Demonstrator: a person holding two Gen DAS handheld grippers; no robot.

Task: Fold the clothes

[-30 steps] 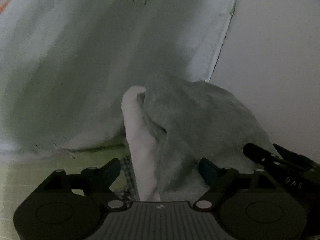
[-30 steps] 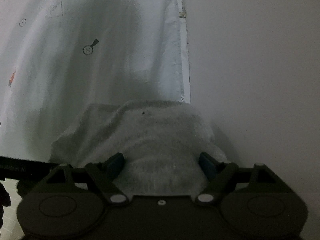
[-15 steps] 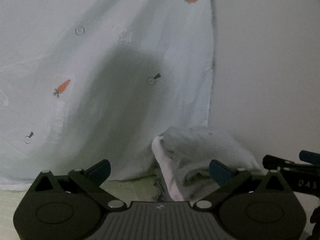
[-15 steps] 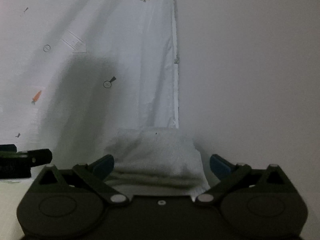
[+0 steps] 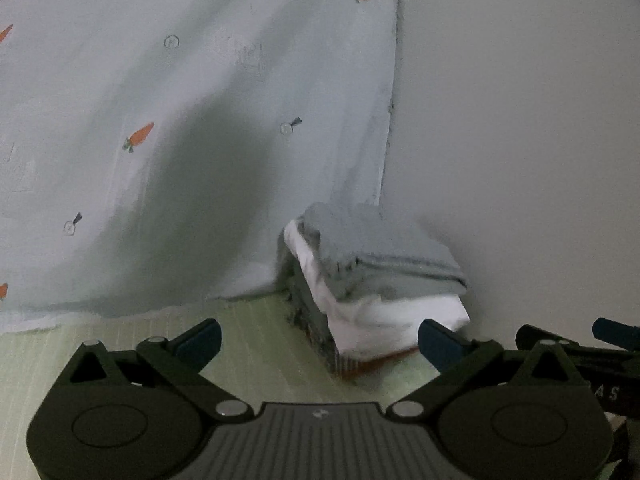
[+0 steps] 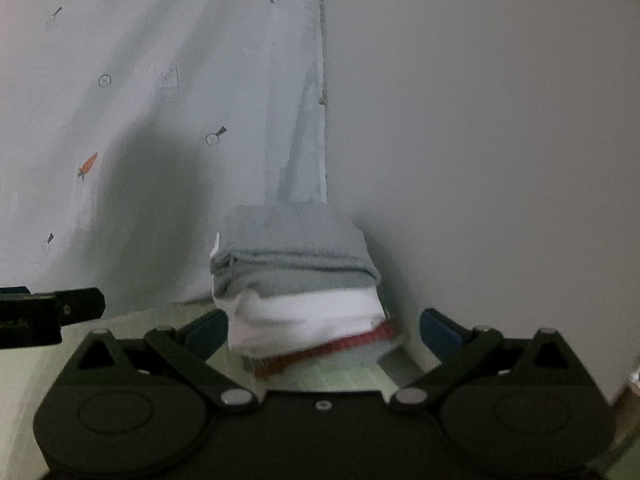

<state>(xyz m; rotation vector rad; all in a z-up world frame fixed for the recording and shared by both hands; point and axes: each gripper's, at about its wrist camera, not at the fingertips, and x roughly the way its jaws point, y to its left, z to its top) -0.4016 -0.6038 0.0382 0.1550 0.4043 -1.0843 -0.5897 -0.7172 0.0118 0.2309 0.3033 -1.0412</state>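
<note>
Both of my grippers are spread wide and hold nothing: the left gripper (image 5: 318,340) hangs over the pale green gridded mat (image 5: 248,344) just short of the stack, and the right gripper (image 6: 322,330) faces the stack's front edge with its blue-tipped fingers (image 6: 438,330) either side of it. The folded grey knit garment (image 6: 296,258) lies flat on top of a folded white garment (image 6: 308,318), which sits on a red-and-white patterned piece (image 6: 352,344) at the bottom. The pile stands against the plain grey wall (image 6: 500,160), beside the hanging white cloth printed with small orange carrots (image 5: 160,120).
</note>
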